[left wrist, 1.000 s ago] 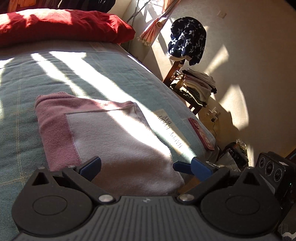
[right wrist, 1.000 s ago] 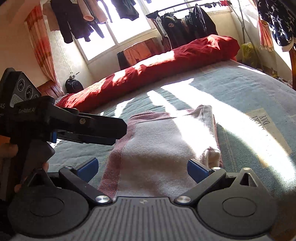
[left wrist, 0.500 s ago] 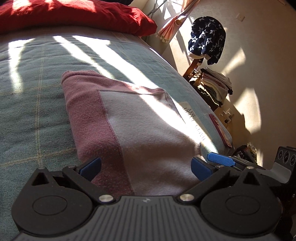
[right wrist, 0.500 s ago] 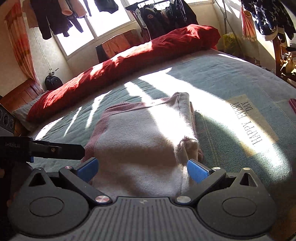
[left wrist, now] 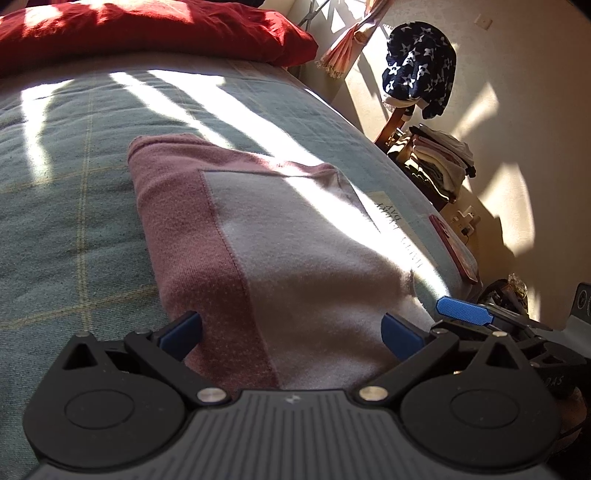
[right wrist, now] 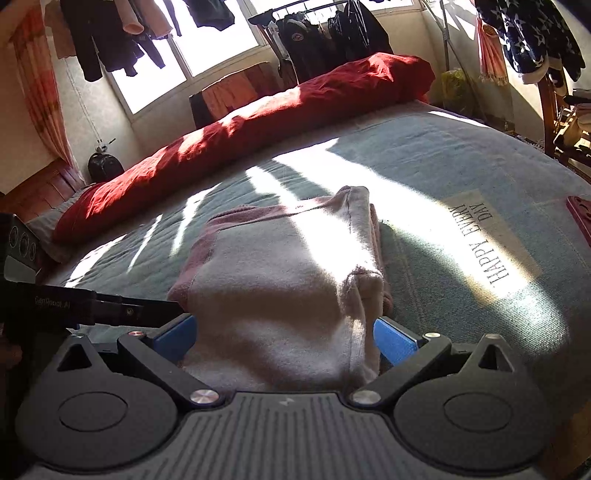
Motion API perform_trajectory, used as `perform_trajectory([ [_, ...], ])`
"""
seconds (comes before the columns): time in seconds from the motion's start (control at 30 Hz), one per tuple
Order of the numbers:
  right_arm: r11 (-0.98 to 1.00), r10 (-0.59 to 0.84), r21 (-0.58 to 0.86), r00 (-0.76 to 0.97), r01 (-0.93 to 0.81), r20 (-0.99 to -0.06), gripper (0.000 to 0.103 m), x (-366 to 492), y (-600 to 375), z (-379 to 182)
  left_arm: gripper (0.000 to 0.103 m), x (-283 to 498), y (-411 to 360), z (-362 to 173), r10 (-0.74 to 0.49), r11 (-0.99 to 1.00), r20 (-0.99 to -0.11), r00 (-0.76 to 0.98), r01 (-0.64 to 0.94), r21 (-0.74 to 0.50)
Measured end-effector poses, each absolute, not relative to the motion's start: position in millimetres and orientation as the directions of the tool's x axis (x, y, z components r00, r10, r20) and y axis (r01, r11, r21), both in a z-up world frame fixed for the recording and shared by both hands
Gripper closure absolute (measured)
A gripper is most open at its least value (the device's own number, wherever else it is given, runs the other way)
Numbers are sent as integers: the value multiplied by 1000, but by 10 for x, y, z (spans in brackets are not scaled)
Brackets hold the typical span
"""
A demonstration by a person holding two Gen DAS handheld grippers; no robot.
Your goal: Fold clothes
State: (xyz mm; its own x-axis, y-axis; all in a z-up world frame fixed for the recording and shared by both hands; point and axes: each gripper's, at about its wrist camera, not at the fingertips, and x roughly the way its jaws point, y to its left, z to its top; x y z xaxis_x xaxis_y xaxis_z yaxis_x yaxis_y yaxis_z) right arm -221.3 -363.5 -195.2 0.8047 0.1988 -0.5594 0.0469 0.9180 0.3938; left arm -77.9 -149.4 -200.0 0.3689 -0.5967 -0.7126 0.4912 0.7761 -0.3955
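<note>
Both tongs are gaping wide, gripping nothing. Left tongs point(left wrist: 291, 328) and right tongs point(right wrist: 284, 338) are each straddling the near end of the pink-and-white garment point(right wrist: 280, 273), lying folded in a neat rectangle on the bed point(right wrist: 424, 155). Right tongs' blue fingertip point(left wrist: 463, 311) is sitting just beside the left pair. If folding again: pinch both near corners w/ all layers, lift evenly. Beyond: red duvet point(left wrist: 147, 33).

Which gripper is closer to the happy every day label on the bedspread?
Right. The right gripper straddles the pink garment's edge beside the label; the left gripper sits at the garment's other side.
</note>
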Motion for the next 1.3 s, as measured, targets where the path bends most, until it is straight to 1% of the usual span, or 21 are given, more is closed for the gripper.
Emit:
perform_trajectory([
  [0.17,913,198,405,807,55,-556,0,-2211,-3696,-1929,1,-779,-1468,-2003,-601,773,-710,368,493,-399],
  [0.3,902,213,427,806,55,-553,0,-2145,-3769,-1917,1,-739,-1368,-1997,-631,759,-680,374,479,-441],
  [0.43,886,230,459,805,59,-547,0,-2051,-3874,-1902,1,-632,-1127,-2040,-688,725,-612,391,420,-546],
  [0.57,846,263,526,796,81,-546,0,-1822,-4129,-1945,1,-467,-897,-2211,-727,682,-565,390,308,-664],
  [0.63,805,297,584,780,105,-551,0,-1656,-4306,-2042,1,-385,-825,-2304,-749,650,-542,381,265,-712],
  [0.77,669,421,724,716,168,-556,0,-1288,-4654,-2361,1,-194,-719,-2500,-792,576,-488,367,181,-797],
  [0.83,596,485,777,680,203,-550,0,-1105,-4804,-2526,1,-94,-709,-2583,-787,576,-499,364,142,-805],
  [0.93,545,554,814,641,204,-531,0,-913,-4899,-2659,1,67,-746,-2713,-787,573,-518,334,86,-815],
  [1.03,518,609,837,611,178,-507,0,-753,-4900,-2705,1,197,-827,-2799,-815,533,-493,304,61,-844],
  [1.1,523,638,838,581,155,-506,0,-645,-4864,-2721,1,283,-911,-2825,-825,524,-488,285,61,-850],
  [1.23,523,672,843,549,123,-497,0,-376,-4841,-2731,1,489,-1197,-2827,-814,570,-539,216,118,-813],
  [1.3,511,679,849,543,134,-495,0,-266,-4835,-2751,1,529,-1279,-2839,-811,578,-551,196,127,-806],
])
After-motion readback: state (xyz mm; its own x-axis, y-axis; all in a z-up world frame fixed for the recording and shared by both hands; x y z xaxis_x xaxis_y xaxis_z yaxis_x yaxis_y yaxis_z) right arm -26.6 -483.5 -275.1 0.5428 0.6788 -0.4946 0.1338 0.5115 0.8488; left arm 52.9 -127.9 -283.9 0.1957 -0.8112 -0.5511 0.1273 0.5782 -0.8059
